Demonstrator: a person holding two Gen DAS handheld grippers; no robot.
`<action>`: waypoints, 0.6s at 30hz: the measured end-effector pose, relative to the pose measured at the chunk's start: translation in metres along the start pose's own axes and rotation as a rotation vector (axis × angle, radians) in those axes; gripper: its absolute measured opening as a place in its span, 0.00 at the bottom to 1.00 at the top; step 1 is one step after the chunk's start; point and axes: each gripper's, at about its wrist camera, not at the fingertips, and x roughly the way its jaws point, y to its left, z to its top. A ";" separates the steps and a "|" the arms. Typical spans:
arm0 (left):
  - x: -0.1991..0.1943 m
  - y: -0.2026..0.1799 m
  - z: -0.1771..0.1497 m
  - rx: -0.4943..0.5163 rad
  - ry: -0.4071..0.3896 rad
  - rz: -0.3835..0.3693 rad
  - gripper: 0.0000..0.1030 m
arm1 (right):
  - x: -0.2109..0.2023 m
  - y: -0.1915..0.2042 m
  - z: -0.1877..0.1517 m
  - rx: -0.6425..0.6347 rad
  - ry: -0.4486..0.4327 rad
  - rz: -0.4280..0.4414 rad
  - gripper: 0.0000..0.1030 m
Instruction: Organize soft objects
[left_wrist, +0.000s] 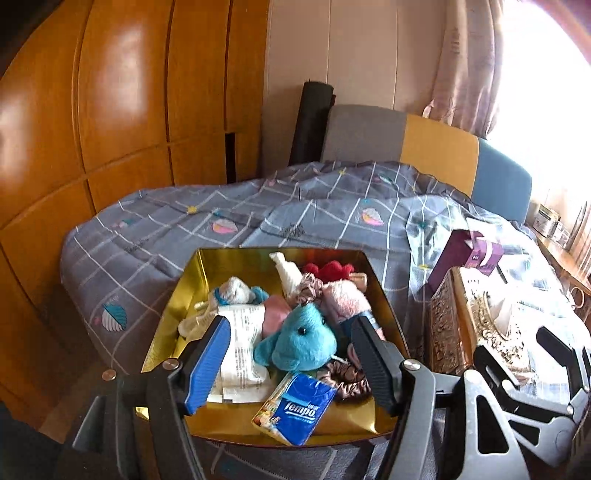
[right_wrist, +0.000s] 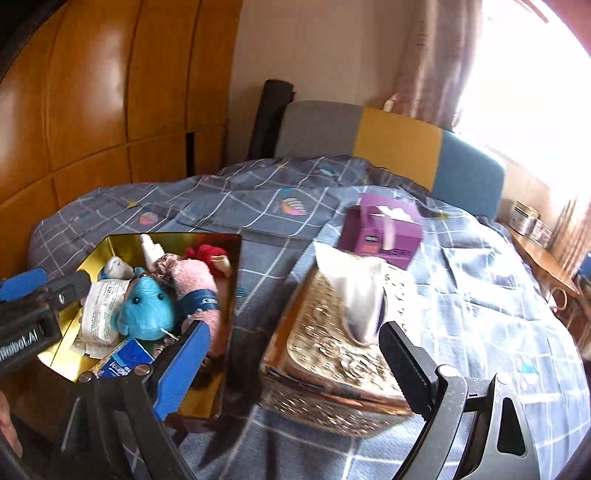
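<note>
Soft toys and other small things fill a gold tray (left_wrist: 207, 273) on the grey checked bedspread (left_wrist: 155, 236), with a blue plush animal (left_wrist: 299, 339) in the middle and a Tempo tissue pack (left_wrist: 295, 410) at the near edge. Both the left gripper (left_wrist: 291, 354) above the tray and the right gripper (right_wrist: 291, 358) above an ornate gold tissue box (right_wrist: 332, 354) have their 2 jaws spread wide, holding nothing.

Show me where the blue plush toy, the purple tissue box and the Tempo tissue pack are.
blue plush toy (left_wrist: 301, 338), left wrist view, on its face.
purple tissue box (right_wrist: 380, 232), right wrist view, on its front side.
Tempo tissue pack (left_wrist: 295, 408), left wrist view, on its blue label.
</note>
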 end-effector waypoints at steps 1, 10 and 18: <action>-0.002 -0.003 0.000 0.007 -0.012 0.014 0.67 | -0.001 -0.003 -0.001 0.007 -0.003 -0.004 0.91; -0.005 -0.014 -0.001 0.032 -0.015 0.057 0.67 | -0.003 -0.023 -0.008 0.060 0.009 -0.014 0.92; -0.004 -0.017 -0.003 0.036 -0.008 0.048 0.67 | -0.003 -0.024 -0.010 0.064 0.002 -0.016 0.92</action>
